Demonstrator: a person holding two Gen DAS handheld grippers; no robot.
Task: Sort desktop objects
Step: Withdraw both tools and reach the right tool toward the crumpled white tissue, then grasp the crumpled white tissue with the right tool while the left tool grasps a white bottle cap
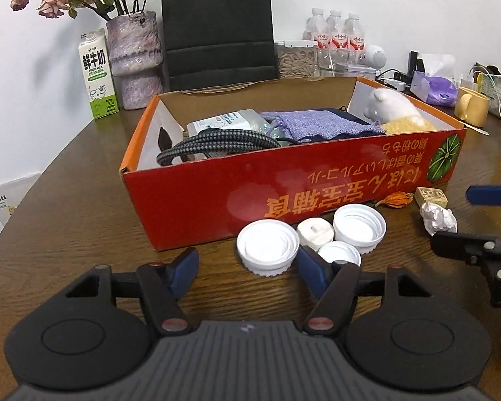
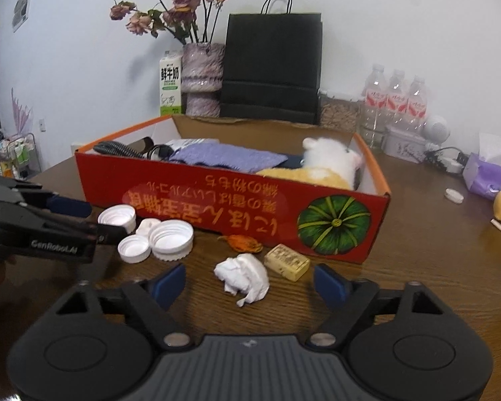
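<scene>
Presently, four white caps (image 1: 267, 246) sit clustered on the counter (image 1: 83, 207), beside the red box (image 1: 284, 180). Left tool (image 1: 247, 267) stands apart before them. Right tool (image 2: 250, 282) stands apart, a crumpled white tissue (image 2: 243, 275) between its fingers, untouched.

Evenly lit by soft indoor light, fairly bright. Pale glare patches on the glossy red box (image 1: 294, 180). Faint, short shadows under the white caps (image 1: 268, 245) on the desk (image 1: 66, 207). Strong fisheye bending and dark vignetted corners. Slight softness toward edges.
</scene>
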